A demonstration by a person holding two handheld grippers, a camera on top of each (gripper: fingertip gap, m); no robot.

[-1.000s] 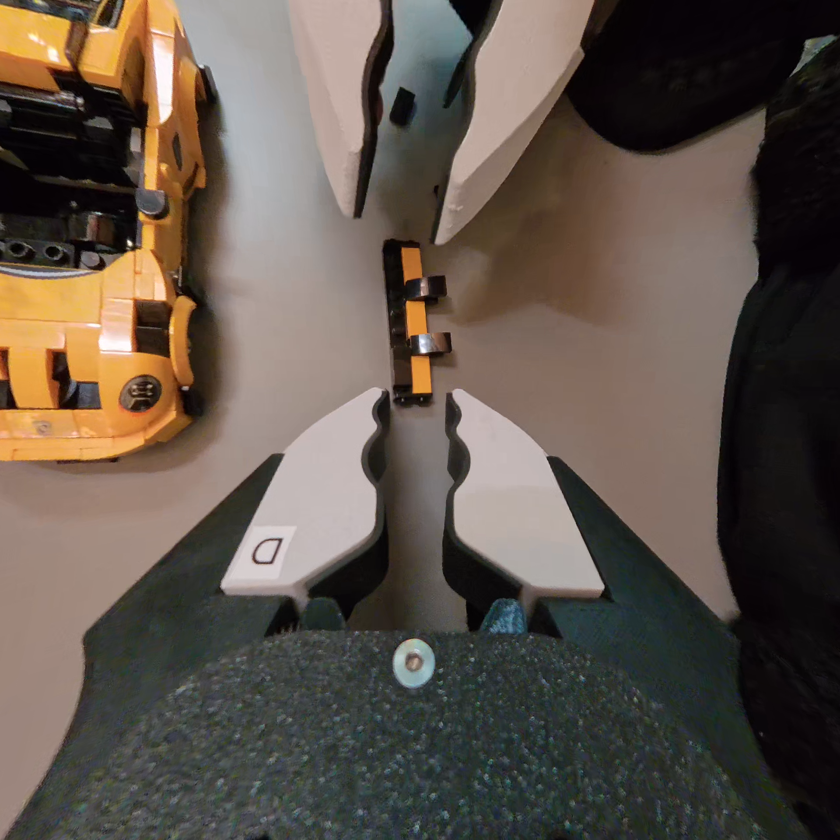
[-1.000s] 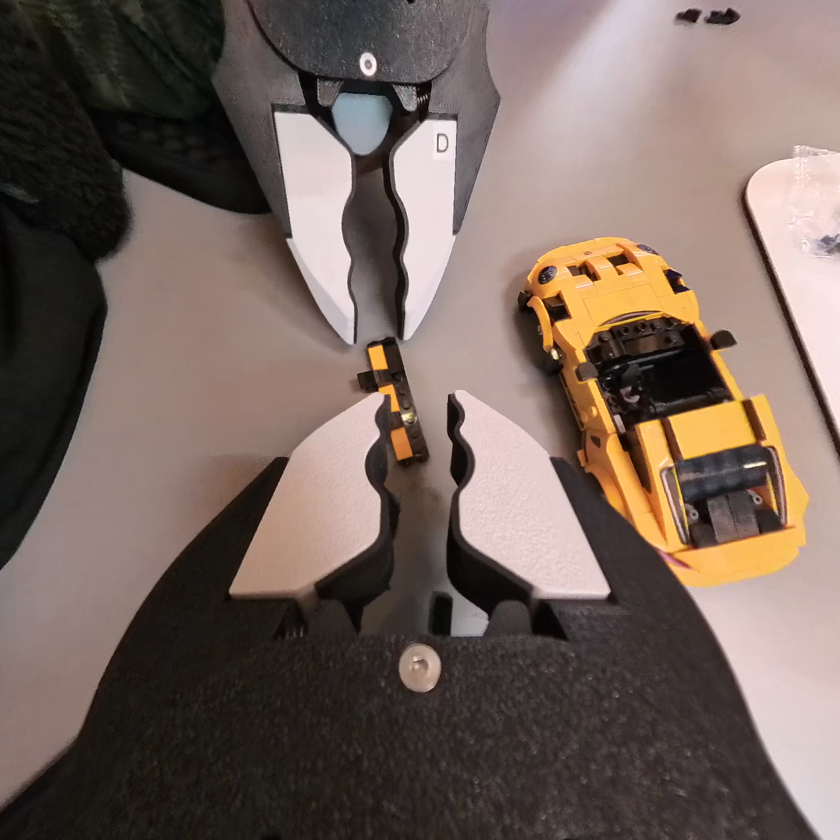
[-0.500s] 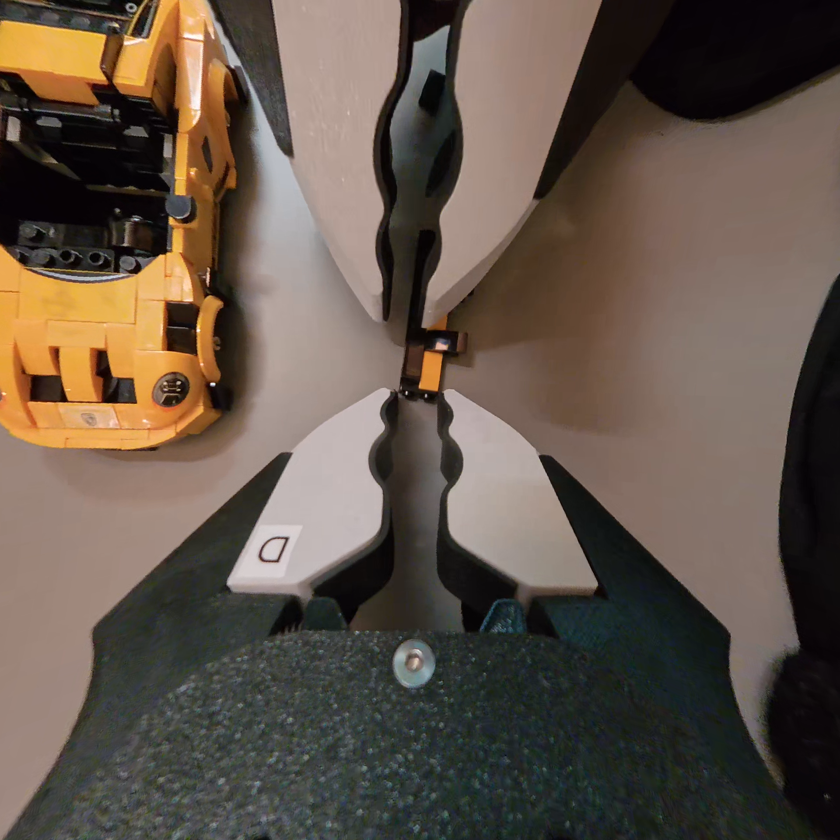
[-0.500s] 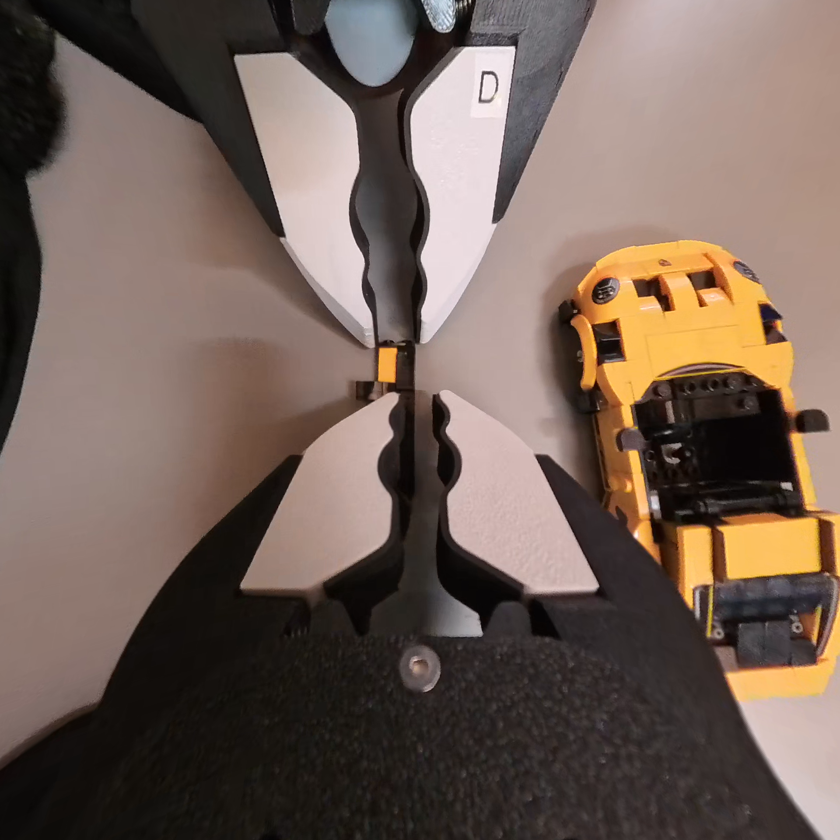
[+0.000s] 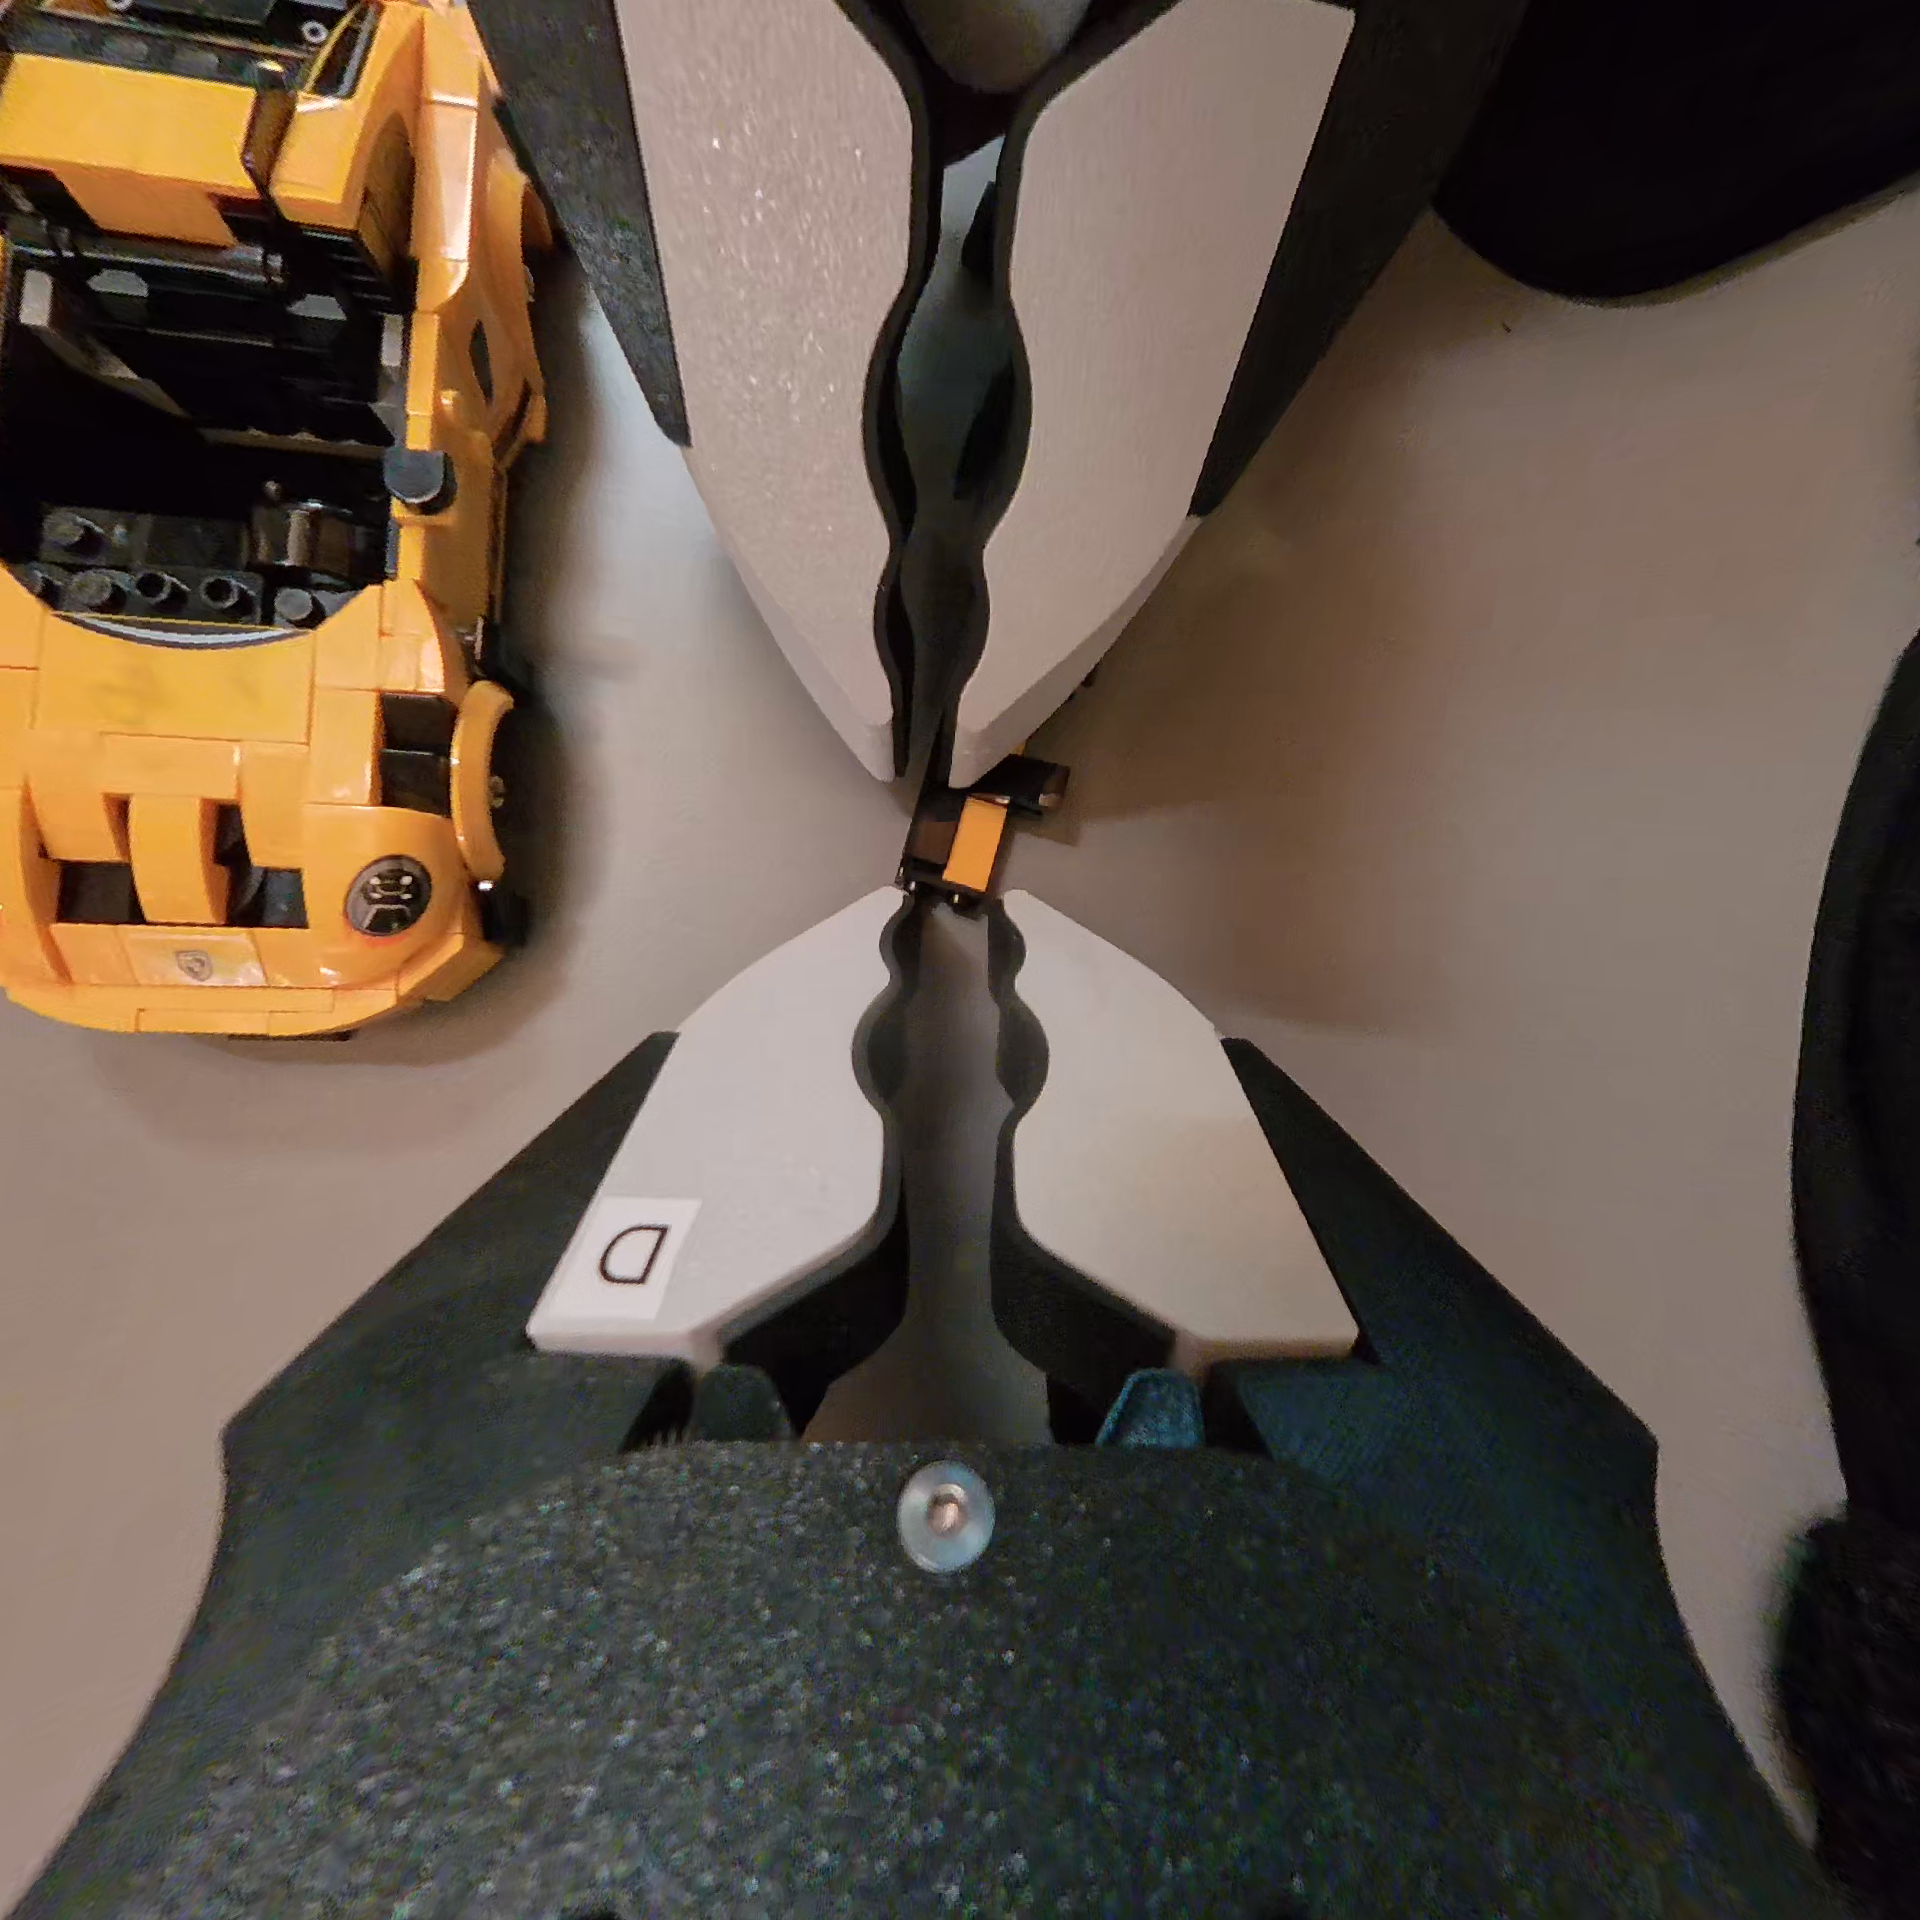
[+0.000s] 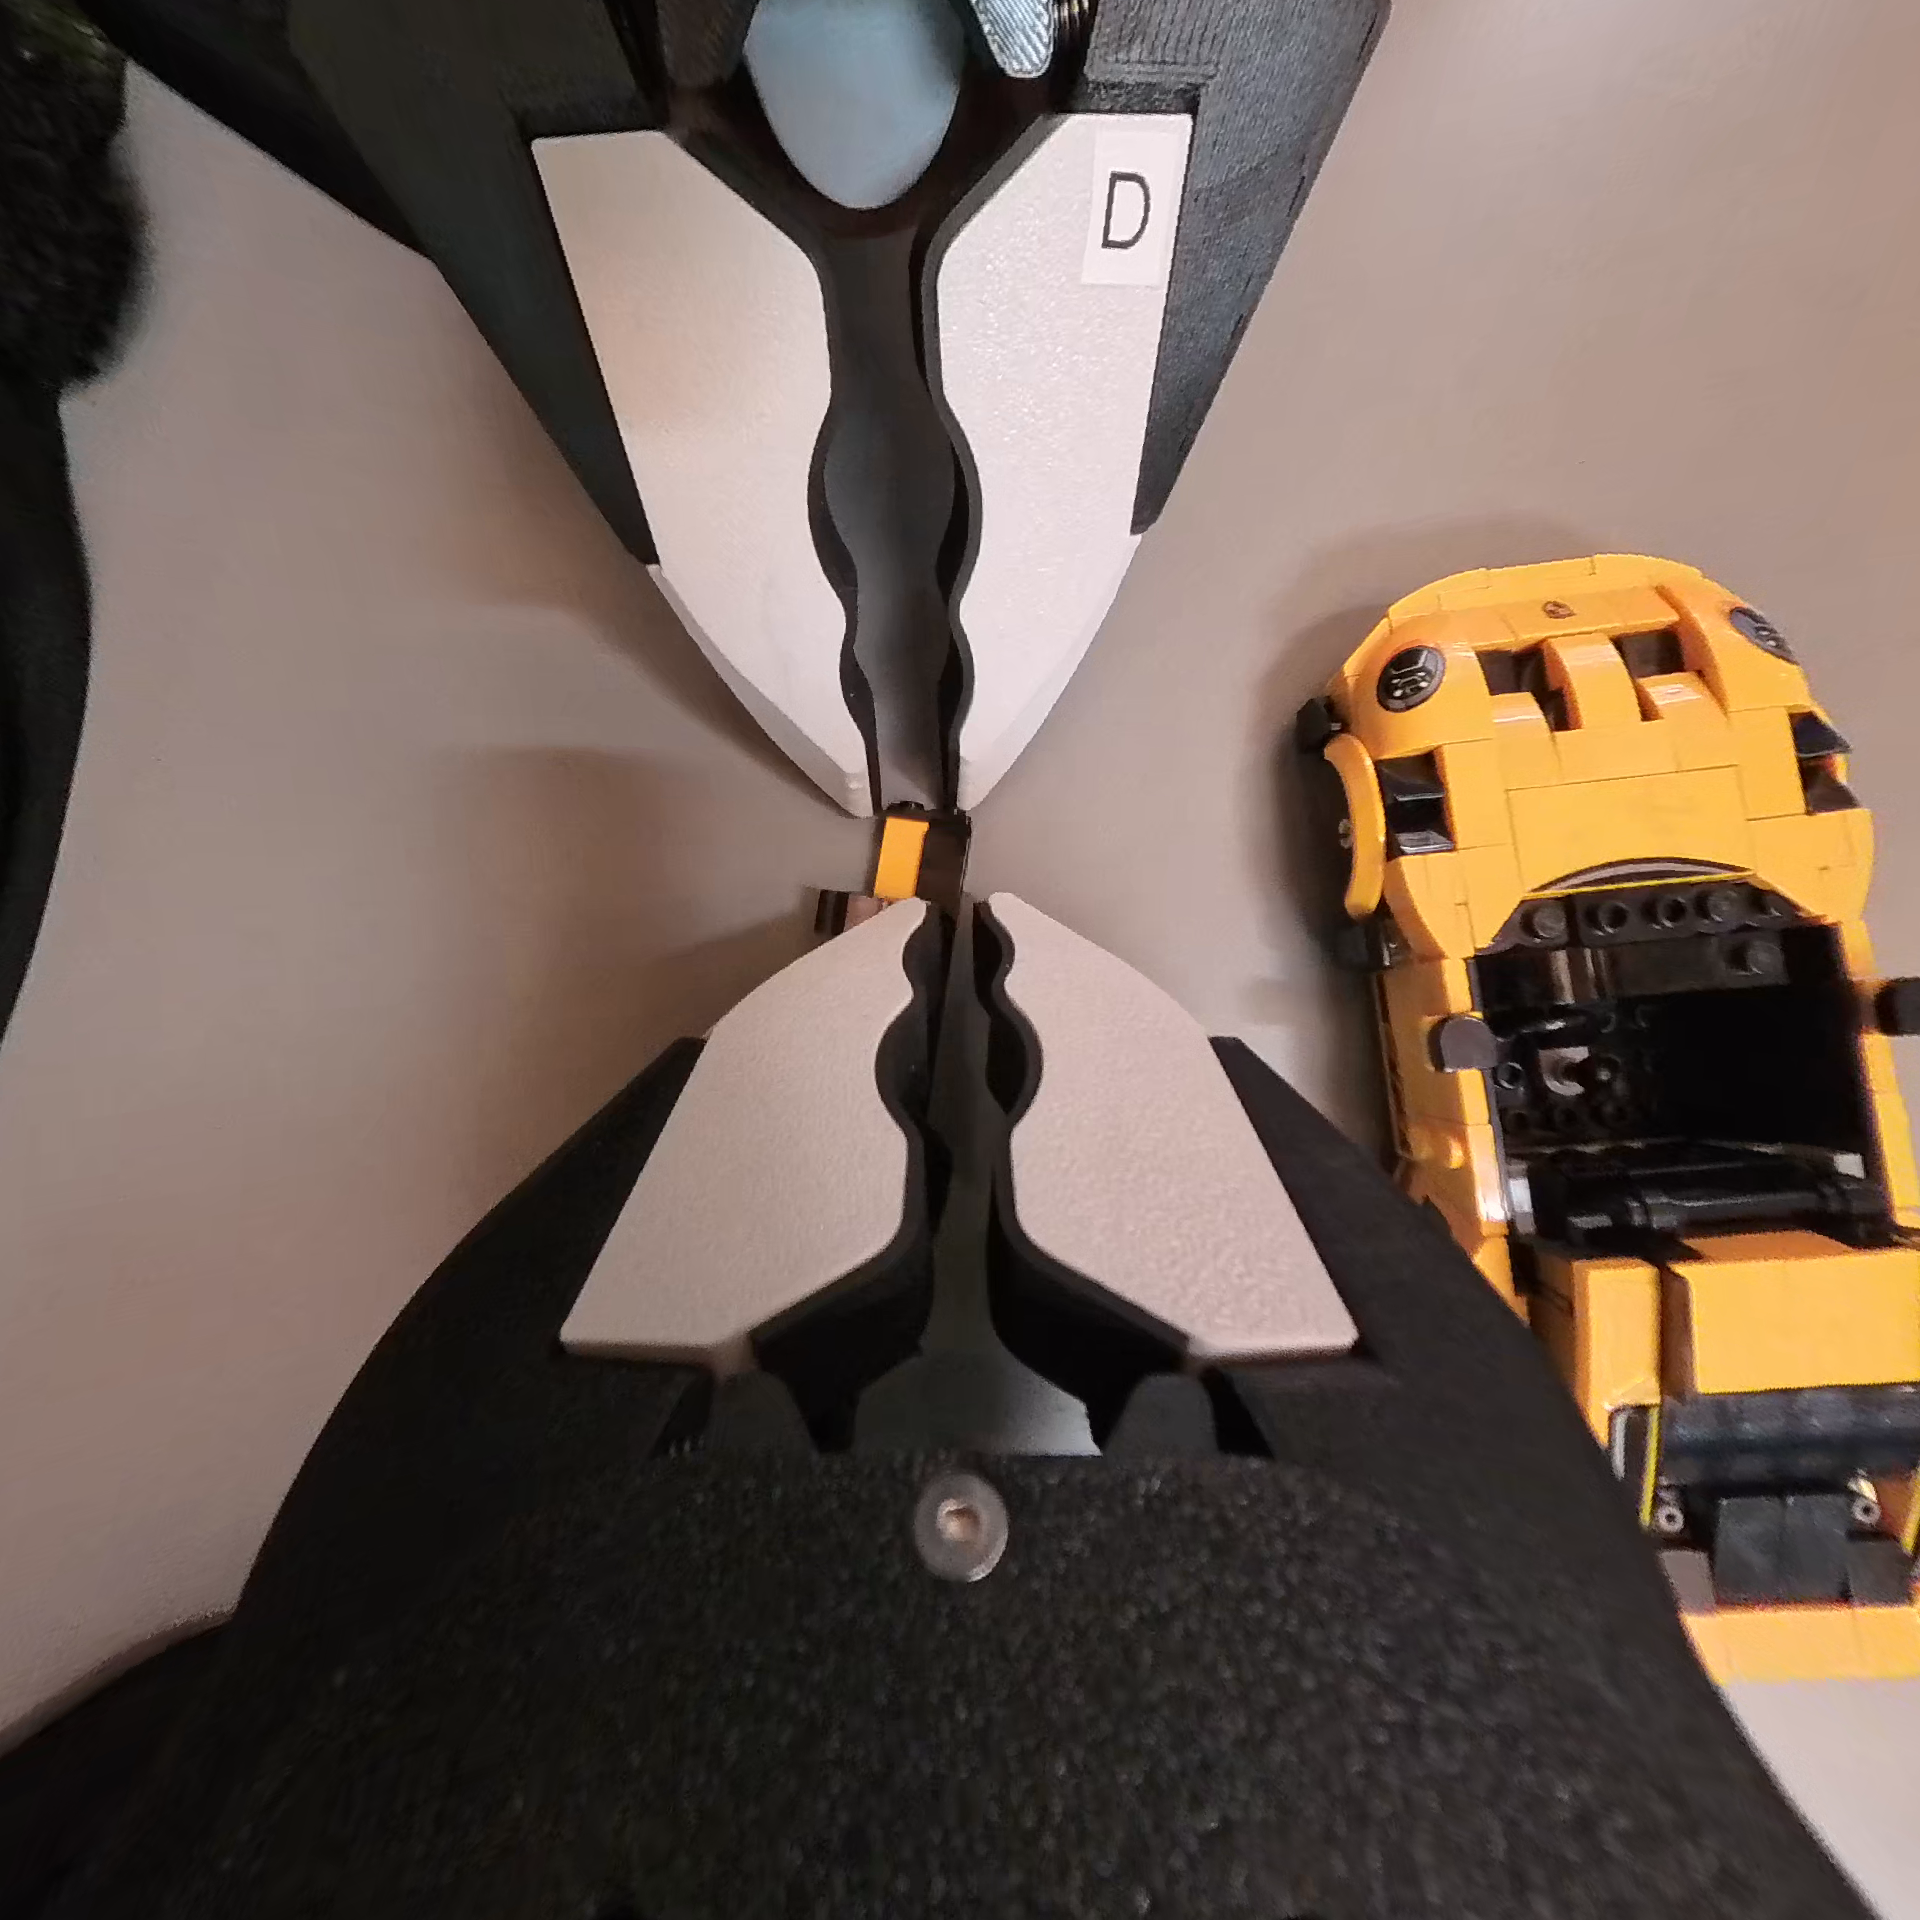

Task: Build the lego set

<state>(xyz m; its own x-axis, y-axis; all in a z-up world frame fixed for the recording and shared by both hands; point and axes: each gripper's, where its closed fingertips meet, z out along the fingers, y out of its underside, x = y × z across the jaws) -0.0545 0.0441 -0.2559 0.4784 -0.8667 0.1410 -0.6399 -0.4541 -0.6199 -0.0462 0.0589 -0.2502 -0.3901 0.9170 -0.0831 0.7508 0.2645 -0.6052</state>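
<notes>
Left wrist view, near to far: my left gripper sits low over the grey table, its fingers drawn close, tips touching the near end of a short orange-and-black strip. I cannot tell whether they actually clamp it. Directly beyond, the right gripper meets it tip to tip, fingers pinched on the strip's far end, most of the strip hidden between them. A small black clip sticks out sideways from the strip at those tips. To the left, well apart from the strip, lies the yellow car, roof off, black interior exposed. Dark fabric lies along the right edge.

Right wrist view, near to far: I see the right gripper clenched on the strip, which runs back between its fingers as a thin dark edge. A short orange-and-black section shows between the two sets of tips. The left gripper touches that section from the far side. The car lies to the right on the table, apart from both grippers
</notes>
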